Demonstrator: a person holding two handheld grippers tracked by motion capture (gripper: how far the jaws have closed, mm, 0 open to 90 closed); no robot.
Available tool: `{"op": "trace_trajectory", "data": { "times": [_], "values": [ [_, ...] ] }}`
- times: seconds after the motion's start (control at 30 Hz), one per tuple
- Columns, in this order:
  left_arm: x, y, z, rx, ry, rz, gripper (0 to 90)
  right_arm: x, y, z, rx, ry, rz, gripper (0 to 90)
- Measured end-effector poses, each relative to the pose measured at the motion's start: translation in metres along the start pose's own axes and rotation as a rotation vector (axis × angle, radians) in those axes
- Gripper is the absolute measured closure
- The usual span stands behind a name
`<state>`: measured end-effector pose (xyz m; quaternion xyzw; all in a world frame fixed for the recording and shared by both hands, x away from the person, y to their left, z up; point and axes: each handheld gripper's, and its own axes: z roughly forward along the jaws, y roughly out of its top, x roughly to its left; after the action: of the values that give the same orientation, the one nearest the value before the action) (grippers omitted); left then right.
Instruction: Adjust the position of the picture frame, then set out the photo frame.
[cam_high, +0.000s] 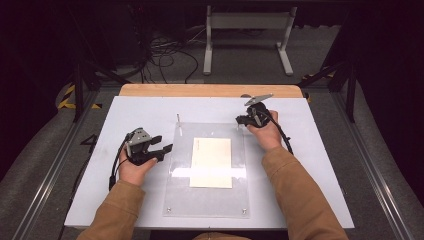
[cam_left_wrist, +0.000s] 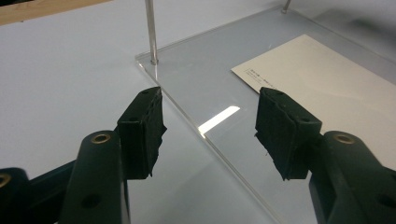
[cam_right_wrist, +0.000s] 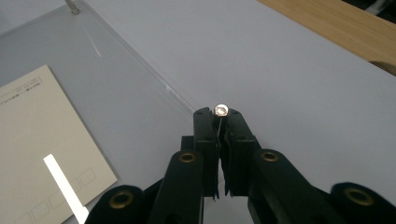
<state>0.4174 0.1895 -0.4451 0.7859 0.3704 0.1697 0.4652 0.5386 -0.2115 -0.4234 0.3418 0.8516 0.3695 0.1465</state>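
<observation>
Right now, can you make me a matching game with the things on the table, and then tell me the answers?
Things:
1. left gripper
2. right gripper
3. cream card
4. metal pin

What fits:
A. lies flat on the clear plate
B. open, with nothing between its jaws
C. stands upright at a far corner of the clear plate
D. shut on a thin silver post

Right pairs: 1-B, 2-D, 3-A, 4-C.
</observation>
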Motion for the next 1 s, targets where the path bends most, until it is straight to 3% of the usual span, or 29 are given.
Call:
{"op": "trace_trajectory", "data": {
  "times": [0.27,0.33,0.73,0.87,1.0],
  "values": [
    [-0.002,0.001,-0.001,0.005,0.002,0.016,42.1,0.001,-0.003,-0.002,-0.005,0.047,-0.032,85.4],
    [-0.002,0.001,0.0,0.006,-0.002,0.004,42.1,0.0,-0.001,0.001,-0.008,0.062,-0.032,85.4],
    [-0.002,0.0,-0.006,0.002,0.001,0.014,41.8,0.0,0.002,0.005,-0.019,0.074,-0.046,84.9],
    [-0.005,0.0,-0.011,0.012,0.004,0.044,41.1,-0.002,0.001,0.005,-0.028,0.092,-0.084,84.9],
    [-0.007,-0.001,-0.013,0.013,-0.005,0.041,40.9,-0.001,0.0,0.007,-0.041,0.089,-0.096,84.7]
  ]
}}
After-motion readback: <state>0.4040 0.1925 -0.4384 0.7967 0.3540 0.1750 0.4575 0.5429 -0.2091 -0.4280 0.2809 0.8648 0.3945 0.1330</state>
